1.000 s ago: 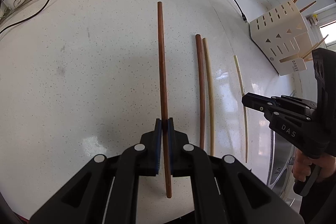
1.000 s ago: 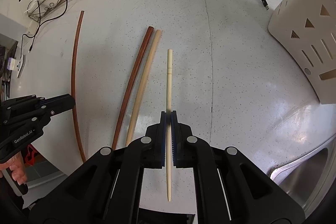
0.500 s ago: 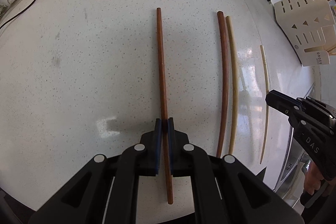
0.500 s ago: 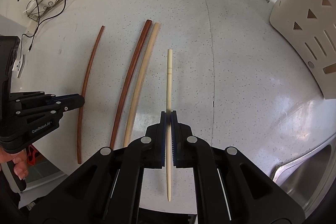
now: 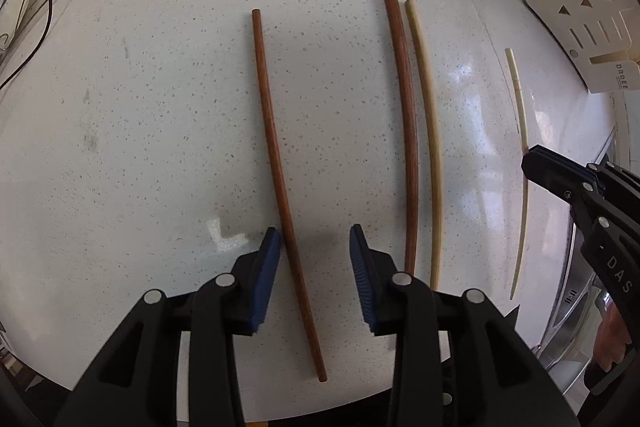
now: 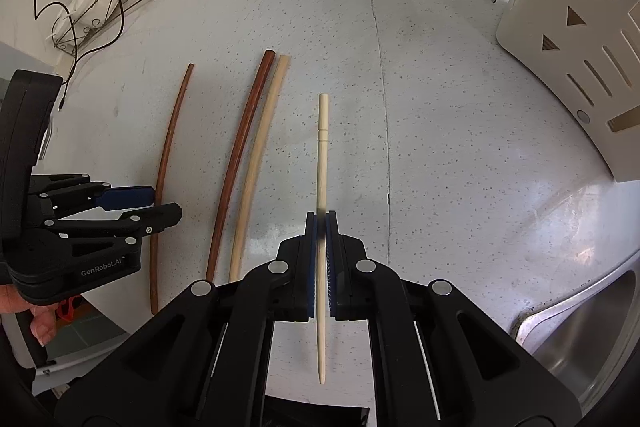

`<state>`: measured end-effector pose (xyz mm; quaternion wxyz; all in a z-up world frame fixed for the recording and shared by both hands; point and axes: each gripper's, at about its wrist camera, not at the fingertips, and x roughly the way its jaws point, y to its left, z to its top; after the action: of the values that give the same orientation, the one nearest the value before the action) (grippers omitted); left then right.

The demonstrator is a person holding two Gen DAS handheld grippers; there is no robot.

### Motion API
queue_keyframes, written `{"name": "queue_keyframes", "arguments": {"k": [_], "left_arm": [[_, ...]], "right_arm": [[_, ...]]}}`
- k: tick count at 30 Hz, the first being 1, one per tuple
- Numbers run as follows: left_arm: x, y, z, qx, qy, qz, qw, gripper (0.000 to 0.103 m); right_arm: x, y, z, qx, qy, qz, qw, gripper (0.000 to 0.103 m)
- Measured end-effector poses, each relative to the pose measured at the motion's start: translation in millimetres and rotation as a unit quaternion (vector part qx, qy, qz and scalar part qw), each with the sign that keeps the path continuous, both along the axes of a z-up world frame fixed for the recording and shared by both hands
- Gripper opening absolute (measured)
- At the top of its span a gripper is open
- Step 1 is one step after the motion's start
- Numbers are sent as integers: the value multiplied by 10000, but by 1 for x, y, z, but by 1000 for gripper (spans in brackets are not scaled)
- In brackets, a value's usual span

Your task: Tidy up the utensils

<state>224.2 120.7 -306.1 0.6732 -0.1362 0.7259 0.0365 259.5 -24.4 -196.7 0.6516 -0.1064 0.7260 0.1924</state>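
Left wrist: left gripper (image 5: 314, 247) pointing down, jaws opening astride brown chopstick (image 5: 276, 163)

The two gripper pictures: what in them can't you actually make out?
- Thick brown chopstick, left wrist view: near end hidden behind the left gripper, whose jaws are opening around the thin brown chopstick.
- Pale chopstick, right wrist view: its middle is covered by the right gripper clamped on it.
- Cream utensil holder: cut off by the picture edge; its contents are unseen.
- Sink: only a corner shows.
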Motion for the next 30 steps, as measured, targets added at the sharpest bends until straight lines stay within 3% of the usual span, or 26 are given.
{"name": "queue_keyframes", "arguments": {"k": [3, 6, 7, 15, 20, 25, 30], "left_arm": [[1, -2, -1, 103, 27, 5, 9999, 32], [1, -3, -1, 496, 119, -92, 9987, 8], [-1, -4, 1, 515, 114, -94, 9986, 7], [0, -6, -1, 633, 171, -311, 9974, 6], [3, -5, -1, 94, 149, -133, 9998, 5], [-2, -5, -2, 43, 25, -144, 9999, 5], [-2, -5, 14, 8, -182, -113, 9998, 5]], "right_arm": [[1, -5, 3, 36, -23, -43, 10000, 4], [2, -10, 6, 74, -47, -77, 9999, 4], [3, -10, 6, 88, -54, -89, 9999, 4], [4, -14, 8, 166, -62, -109, 9998, 4], [4, -16, 9, 193, -62, -108, 9997, 4], [6, -18, 9, 197, -73, -135, 9997, 4], [7, -19, 11, 188, -92, -153, 9997, 4]]}}
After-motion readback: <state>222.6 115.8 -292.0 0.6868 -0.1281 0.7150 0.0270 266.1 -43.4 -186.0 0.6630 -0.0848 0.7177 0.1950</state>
